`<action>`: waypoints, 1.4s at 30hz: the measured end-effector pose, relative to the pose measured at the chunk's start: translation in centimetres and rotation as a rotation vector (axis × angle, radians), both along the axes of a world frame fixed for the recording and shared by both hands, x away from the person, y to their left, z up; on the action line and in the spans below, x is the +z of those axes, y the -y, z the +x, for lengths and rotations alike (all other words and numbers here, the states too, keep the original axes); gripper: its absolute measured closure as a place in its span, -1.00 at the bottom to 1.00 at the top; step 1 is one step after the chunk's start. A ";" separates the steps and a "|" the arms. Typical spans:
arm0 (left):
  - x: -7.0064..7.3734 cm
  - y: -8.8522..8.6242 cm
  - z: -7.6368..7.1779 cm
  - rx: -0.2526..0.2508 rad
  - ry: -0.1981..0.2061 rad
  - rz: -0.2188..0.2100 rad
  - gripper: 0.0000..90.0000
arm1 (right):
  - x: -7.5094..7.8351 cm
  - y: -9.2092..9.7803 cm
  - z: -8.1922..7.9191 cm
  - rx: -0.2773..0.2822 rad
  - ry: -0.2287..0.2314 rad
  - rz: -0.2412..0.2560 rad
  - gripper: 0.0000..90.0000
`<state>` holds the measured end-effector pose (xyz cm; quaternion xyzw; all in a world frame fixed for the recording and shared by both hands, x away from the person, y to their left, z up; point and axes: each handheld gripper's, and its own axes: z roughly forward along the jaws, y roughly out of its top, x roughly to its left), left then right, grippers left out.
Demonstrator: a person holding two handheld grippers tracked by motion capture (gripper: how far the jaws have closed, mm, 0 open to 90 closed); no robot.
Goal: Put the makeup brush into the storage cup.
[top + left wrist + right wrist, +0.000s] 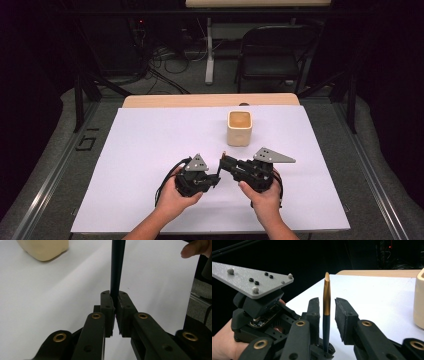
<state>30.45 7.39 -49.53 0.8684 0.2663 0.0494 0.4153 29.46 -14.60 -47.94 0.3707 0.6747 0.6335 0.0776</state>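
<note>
The left gripper has its jaws pinched tight on the dark shaft of a thin gold-tipped stick, which stands up between the right gripper's parted jaws, untouched by either pad. For a clean handover, I judge the right should close squarely on the shaft before the left lets go. The cream square cup waits near, beyond both.

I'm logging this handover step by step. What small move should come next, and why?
Probably shut the right hand-held gripper on the pen. Its jaws stand open on either side of the pen's gold end, while the left hand-held gripper is clamped on the dark shaft. A cream cup waits beyond.
</note>
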 end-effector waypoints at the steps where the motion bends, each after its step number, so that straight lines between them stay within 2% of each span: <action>1: 0.0 0.0 0.0 -0.001 -0.001 0.001 0.88 | 0.0 0.0 0.0 0.002 -0.003 0.003 0.66; 13: -0.1 0.3 -0.2 -0.018 0.006 0.010 0.88 | 0.0 0.0 0.0 0.007 -0.024 -0.005 0.73; 26: -0.2 0.6 -0.5 -0.032 0.005 0.014 0.88 | 0.1 0.2 0.1 0.009 -0.028 0.013 0.83; 42: -0.2 0.6 -0.4 -0.031 -0.004 0.008 0.88 | 0.2 0.3 0.0 -0.002 -0.016 -0.006 0.87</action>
